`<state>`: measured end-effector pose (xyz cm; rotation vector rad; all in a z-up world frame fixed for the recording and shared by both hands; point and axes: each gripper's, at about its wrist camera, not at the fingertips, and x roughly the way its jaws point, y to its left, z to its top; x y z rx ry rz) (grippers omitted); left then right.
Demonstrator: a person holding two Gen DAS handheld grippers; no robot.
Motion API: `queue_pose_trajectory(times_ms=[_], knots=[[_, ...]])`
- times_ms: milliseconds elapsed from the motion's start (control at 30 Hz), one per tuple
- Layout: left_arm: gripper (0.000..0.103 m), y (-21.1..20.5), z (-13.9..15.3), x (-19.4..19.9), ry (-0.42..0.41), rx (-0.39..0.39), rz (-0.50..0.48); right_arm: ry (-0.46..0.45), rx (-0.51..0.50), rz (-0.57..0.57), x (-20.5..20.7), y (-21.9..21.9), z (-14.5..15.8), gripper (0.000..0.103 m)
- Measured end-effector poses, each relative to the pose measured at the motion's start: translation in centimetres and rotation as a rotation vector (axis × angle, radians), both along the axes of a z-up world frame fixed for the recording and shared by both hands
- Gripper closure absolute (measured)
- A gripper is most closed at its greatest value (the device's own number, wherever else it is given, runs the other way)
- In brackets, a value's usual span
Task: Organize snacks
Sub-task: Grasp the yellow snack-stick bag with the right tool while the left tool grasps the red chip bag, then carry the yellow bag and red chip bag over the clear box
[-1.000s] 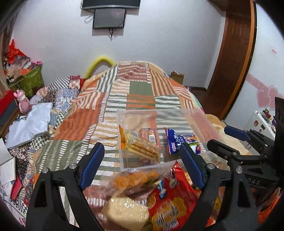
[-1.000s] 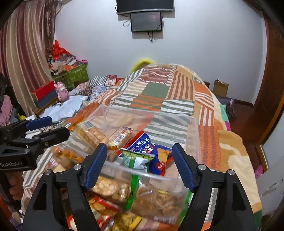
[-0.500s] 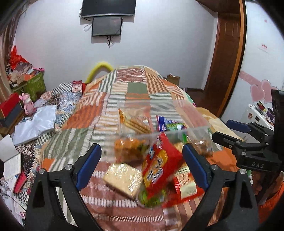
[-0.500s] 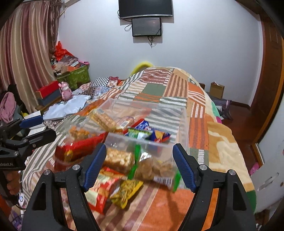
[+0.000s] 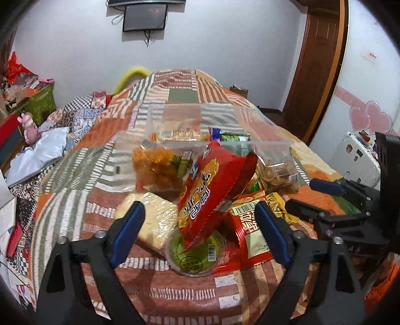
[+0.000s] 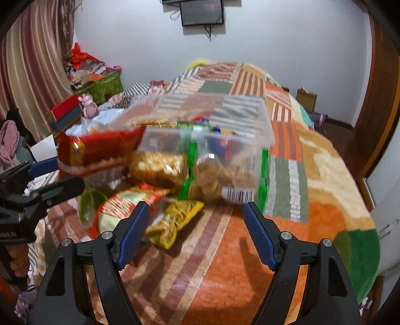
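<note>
Task judged barely begun: few pkts seen inside clear bin (image 5: 265, 147) at far side, most snacks incl. red packet (image 5: 212, 185) piled near it on bedspread (image 6: 250, 262), w/ left gripper (image 5: 200, 232) just narrowed, right gripper (image 6: 197, 235) agape, both empty.

Patchwork quilt (image 5: 185, 96) in orange, green, striped blocks covers bed. Dark screen (image 5: 145, 17) on white wall — cable hanging below. Wooden door (image 5: 317, 62) at right. Pink plush toy (image 6: 88, 106) beside red box (image 6: 66, 110) — striped curtain (image 6: 32, 62) behind.
</note>
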<state>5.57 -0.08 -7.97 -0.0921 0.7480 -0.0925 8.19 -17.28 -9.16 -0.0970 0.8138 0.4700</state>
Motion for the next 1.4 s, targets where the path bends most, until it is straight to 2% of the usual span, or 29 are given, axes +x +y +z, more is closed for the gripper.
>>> queue_pose_trajectory(times_ms=[233,367,533,633,667,767,900,967,1400], knots=[[0.040,-0.2,-1.6,1.7,0.041,-0.026,-0.006,0.062,0.020,0.024,0.2,0.0,-1.8,0.029],[0.046,-0.4,-2.1,2.3,0.045,-0.026,-0.004,0.087,0.030,0.047,0.3,0.7,-2.4,0.036],[0.048,-0.3,-2.4,3.0,0.034,-0.036,0.018,0.126,0.076,0.056,0.9,0.9,-2.9,0.044],[0.062,-0.2,-2.6,3.3,0.030,-0.037,0.031,0.132,0.093,0.070,0.9,1.2,-2.9,0.056],[0.066,-0.1,-2.6,3.3,0.030,-0.039,0.035,0.137,0.102,0.083,0.9,1.4,-2.9,0.064],[0.071,0.2,-2.6,3.2,0.027,-0.048,0.035,0.137,0.112,0.091,0.6,1.8,-2.9,0.070],[0.074,0.3,-2.4,2.7,0.016,-0.052,0.027,0.120,0.116,0.088,0.3,1.6,-2.6,0.082],[0.075,0.2,-2.1,2.4,0.004,-0.049,0.025,0.106,0.118,0.084,0.2,1.4,-2.1,0.084],[0.078,0.1,0.7,-0.2,-0.083,-0.045,0.030,0.004,0.120,0.037,-0.7,-0.4,0.8,0.091]])
